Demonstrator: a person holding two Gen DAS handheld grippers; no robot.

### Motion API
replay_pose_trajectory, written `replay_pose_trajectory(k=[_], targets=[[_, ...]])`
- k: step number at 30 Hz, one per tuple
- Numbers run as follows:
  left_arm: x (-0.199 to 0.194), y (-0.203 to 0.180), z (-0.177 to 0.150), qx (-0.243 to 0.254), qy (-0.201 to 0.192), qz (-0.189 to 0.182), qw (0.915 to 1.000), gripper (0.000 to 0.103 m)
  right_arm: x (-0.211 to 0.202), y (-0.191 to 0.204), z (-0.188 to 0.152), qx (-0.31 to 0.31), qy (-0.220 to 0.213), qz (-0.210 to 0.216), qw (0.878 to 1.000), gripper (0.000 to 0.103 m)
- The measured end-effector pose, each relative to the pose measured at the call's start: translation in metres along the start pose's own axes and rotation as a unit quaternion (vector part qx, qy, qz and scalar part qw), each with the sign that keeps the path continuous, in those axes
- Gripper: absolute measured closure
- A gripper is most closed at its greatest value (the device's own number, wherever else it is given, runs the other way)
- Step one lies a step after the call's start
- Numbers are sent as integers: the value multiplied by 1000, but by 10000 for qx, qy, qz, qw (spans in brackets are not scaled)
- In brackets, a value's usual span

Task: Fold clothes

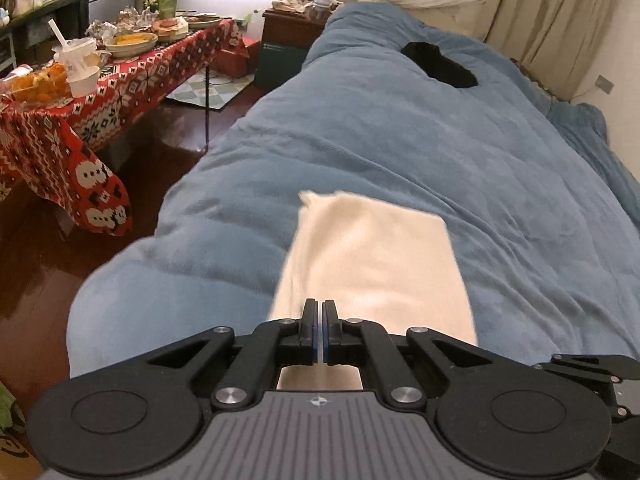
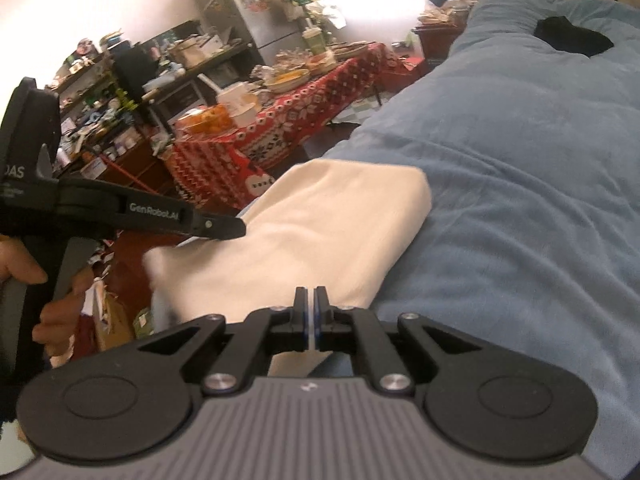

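The folded cream cloth [image 2: 320, 224] lies on the blue fleece bed cover [image 2: 520, 200]. The left hand-held gripper [image 2: 240, 227], lettered "GenRobot.AI", and the right hand-held gripper [image 2: 311, 300] each pinch its near edge, jaws together.

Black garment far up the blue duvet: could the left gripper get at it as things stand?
Probably not yet. The left gripper is shut on the cream cloth; the black garment lies far up the blue duvet, with nothing between.

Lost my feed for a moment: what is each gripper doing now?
Left gripper: shut on the cream cloth.
Right gripper: shut on the same cloth's near edge.
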State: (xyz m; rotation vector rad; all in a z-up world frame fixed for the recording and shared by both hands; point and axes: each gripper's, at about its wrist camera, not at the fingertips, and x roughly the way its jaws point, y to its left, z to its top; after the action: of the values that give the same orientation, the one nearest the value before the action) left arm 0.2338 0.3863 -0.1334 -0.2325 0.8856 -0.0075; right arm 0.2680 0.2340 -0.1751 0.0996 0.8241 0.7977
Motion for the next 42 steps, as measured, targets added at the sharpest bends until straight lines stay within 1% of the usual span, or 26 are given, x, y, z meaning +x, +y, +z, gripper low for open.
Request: replay_pose_trajectory(k=[5,11,14,17,20,22,24,26,29,32,35,38,42], targets=[[-17,-8,-17,275,-98,190,9994,99,-19,8,-15,-85,72,211,9997,100],[-30,-4,-33,222,-92,182,9995,99,-37,6,-27,-72,163,361,9992,100],[-38,-4,-29,105,-138,114,9998,99,-46,3,-23,-45,96,423,9990,100],[-39,-7,-11,3,-140,-84,9999,99,-52,-3,-8,-63,-83,363,9993,99],[-30,-15,11,68,-76,-218,9997,99,-48,-13,11,-26,-220,226,9995,97],[-17,-22,29,198,-4,-222,9996,99,-41,-22,25,18,-265,131,9996,97],[1,-26,48,303,113,-205,9993,99,-29,-33,39,46,-269,16,9996,97],[23,-28,66,306,292,-222,9989,99,-14,-44,53,85,-246,-84,9996,97],[54,-29,84,363,542,-239,9976,99,11,-58,70,152,-178,-223,9995,97],[82,-29,92,453,746,-46,9962,99,36,-69,81,258,-54,-327,9991,97],[94,-21,92,326,825,11,9961,99,49,-70,81,271,8,-412,9988,97],[89,-11,89,137,791,-6,9968,99,57,-69,77,249,55,-460,9986,97],[72,-6,77,52,769,41,9970,99,44,-53,62,126,85,-348,9993,96]])
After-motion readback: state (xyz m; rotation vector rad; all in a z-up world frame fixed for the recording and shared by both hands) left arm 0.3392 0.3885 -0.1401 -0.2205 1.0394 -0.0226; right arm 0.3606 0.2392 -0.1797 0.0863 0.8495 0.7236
